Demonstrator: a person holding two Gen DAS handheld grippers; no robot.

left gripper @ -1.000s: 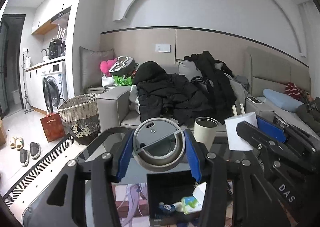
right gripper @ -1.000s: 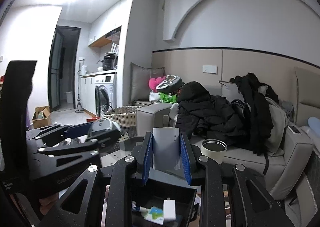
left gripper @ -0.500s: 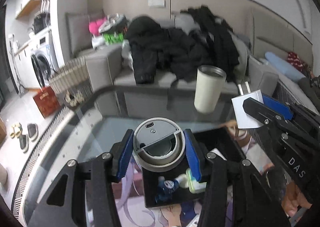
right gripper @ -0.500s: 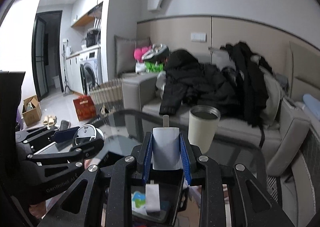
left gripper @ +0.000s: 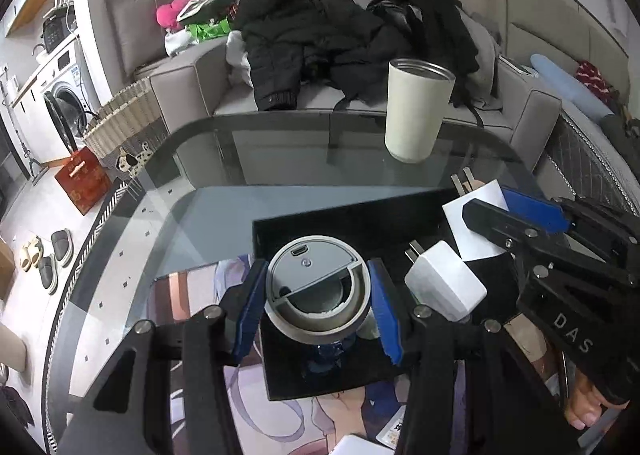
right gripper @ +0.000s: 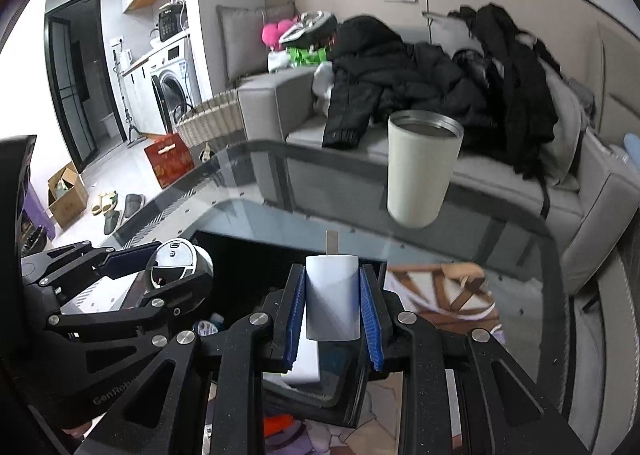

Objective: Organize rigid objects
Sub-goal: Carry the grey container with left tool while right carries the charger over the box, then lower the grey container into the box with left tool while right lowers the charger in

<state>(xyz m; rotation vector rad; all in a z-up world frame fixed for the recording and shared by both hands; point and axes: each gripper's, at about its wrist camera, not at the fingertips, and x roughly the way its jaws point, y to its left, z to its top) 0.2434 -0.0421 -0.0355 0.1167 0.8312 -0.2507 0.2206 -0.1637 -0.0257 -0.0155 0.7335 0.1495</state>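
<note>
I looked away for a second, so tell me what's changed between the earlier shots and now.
Both grippers tipped down and dropped toward the black box. The left gripper still clamps the round grey lid, the right gripper still clamps the white charger; nothing was released. The cream tumbler stayed on the glass table, and another white charger stayed in the box.

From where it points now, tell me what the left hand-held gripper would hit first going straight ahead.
Probably the far wall of the open black box below its round grey lid; beyond, bare glass table. Depth is uncertain.
</note>
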